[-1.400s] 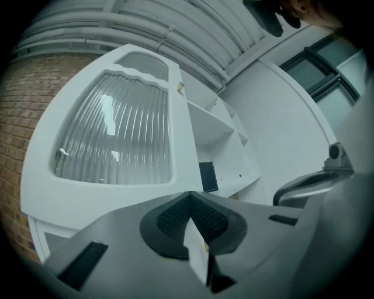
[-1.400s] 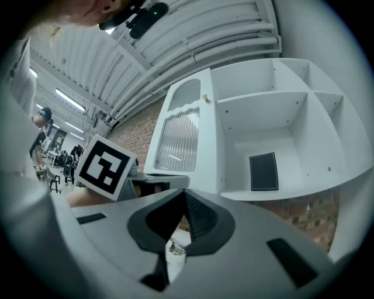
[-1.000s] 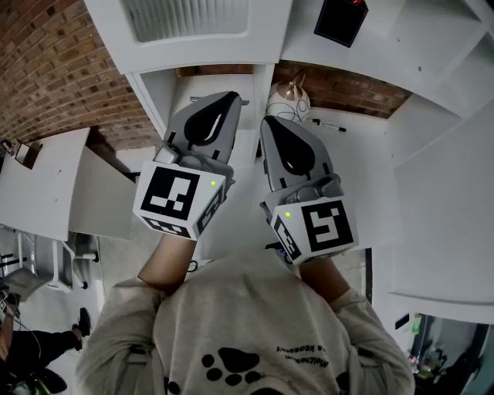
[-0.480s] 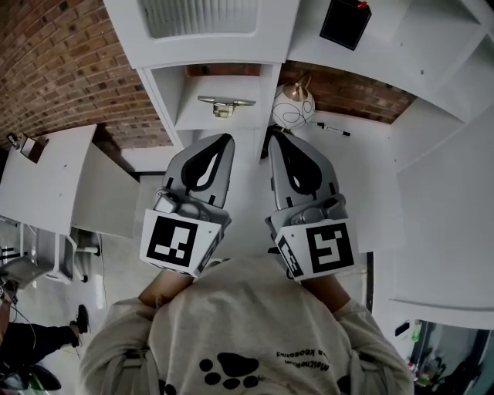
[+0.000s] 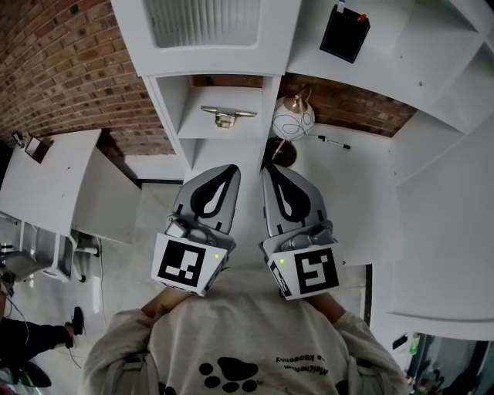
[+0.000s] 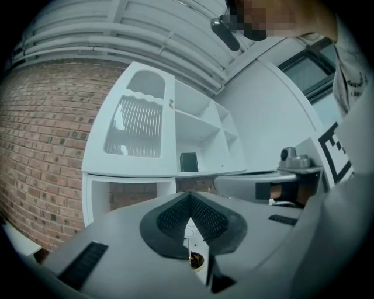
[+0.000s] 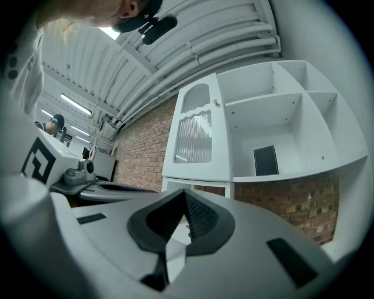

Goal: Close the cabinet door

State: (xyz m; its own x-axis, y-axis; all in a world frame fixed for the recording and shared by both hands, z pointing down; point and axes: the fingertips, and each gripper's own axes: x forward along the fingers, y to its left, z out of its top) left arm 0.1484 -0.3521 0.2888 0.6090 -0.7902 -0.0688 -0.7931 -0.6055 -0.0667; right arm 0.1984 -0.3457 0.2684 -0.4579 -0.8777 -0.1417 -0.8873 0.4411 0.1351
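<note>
Fingers of left gripper [image 5: 225, 173] and right gripper [image 5: 269, 174] together, empty, facing cabinet door [image 5: 204, 48].

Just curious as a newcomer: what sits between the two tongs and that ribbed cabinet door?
In the head view, a small gold ornament sits on the open white shelf below the door.

The right tool [image 7: 184, 205] points at a white cabinet [image 7: 292, 125], jaws together. The ribbed door [image 7: 196, 140] is left of open shelves, one holding a dark box [image 7: 266, 160].
</note>
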